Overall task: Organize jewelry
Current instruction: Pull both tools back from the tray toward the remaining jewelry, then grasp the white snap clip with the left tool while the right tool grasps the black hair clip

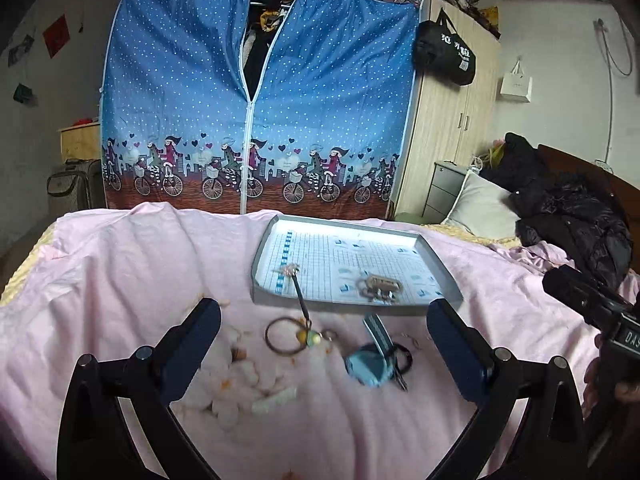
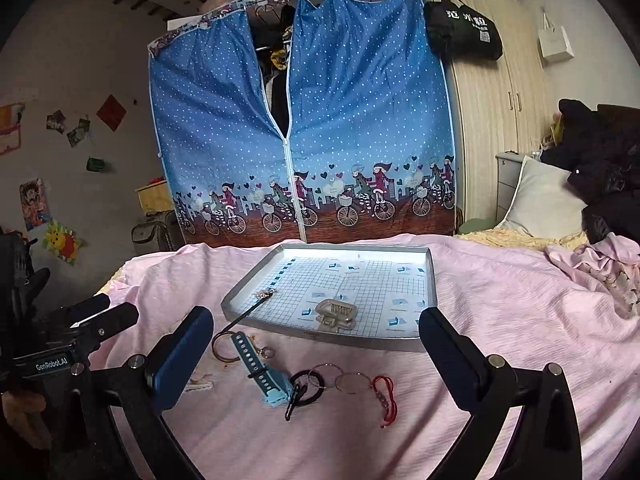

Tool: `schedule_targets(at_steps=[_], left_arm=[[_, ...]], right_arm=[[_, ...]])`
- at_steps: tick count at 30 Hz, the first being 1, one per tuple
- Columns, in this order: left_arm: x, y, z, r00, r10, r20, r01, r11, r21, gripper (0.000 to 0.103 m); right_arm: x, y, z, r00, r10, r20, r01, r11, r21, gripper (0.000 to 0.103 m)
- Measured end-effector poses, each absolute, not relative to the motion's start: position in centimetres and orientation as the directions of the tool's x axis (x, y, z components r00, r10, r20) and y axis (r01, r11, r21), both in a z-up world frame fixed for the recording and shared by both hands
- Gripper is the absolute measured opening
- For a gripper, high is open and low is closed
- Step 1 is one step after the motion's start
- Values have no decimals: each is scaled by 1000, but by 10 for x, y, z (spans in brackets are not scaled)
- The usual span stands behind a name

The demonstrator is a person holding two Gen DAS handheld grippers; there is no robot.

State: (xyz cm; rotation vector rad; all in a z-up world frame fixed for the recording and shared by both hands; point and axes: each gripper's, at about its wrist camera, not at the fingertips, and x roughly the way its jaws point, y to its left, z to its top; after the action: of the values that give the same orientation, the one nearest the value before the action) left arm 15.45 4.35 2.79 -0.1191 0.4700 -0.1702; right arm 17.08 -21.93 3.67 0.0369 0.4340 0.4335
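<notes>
A grey tray (image 1: pixel 352 307) with a grid-printed liner lies on the pink bedsheet (image 1: pixel 120 280). Inside it sits a pale gold openwork piece (image 2: pixel 335 314). A dark hair stick (image 2: pixel 246 313) leans over the tray's near-left rim. In front of the tray lie a thin bangle (image 1: pixel 282 334), a blue watch (image 2: pixel 262 372), a black hair tie (image 2: pixel 306 385), wire hoops (image 2: pixel 346 378) and a red cord bracelet (image 2: pixel 385 398). My left gripper (image 1: pixel 324 314) and right gripper (image 2: pixel 316 320) both hover open above these loose pieces, holding nothing.
A blue zip-up fabric wardrobe (image 2: pixel 300 120) stands behind the bed. Beside it is a wooden wardrobe (image 2: pixel 492 112). Black jackets (image 1: pixel 572 216) and a pillow (image 2: pixel 544 200) lie at the right. White flower print (image 1: pixel 240 380) shows on the sheet at the left.
</notes>
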Motion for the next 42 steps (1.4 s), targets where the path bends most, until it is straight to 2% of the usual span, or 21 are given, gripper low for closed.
schedule_targets(at_steps=[12, 19, 29, 37, 42], left_arm=[[77, 43, 14, 869, -174, -464, 116, 982, -151, 101], [81, 47, -4, 802, -174, -572, 65, 977, -206, 101], [102, 57, -38, 676, -114, -728, -38, 981, -190, 101], [141, 71, -57, 516, -161, -841, -26, 979, -203, 101], [172, 74, -64, 431, -166, -887, 32, 985, -169, 101]], right_arm=[[88, -222, 17, 823, 392, -411, -389, 916, 95, 103], [73, -228, -18, 796, 371, -477, -356, 926, 126, 103], [93, -221, -54, 685, 365, -630, -348, 924, 157, 103], [120, -202, -81, 536, 396, -746, -402, 896, 188, 103], [141, -198, -92, 494, 408, -768, -394, 892, 221, 103]])
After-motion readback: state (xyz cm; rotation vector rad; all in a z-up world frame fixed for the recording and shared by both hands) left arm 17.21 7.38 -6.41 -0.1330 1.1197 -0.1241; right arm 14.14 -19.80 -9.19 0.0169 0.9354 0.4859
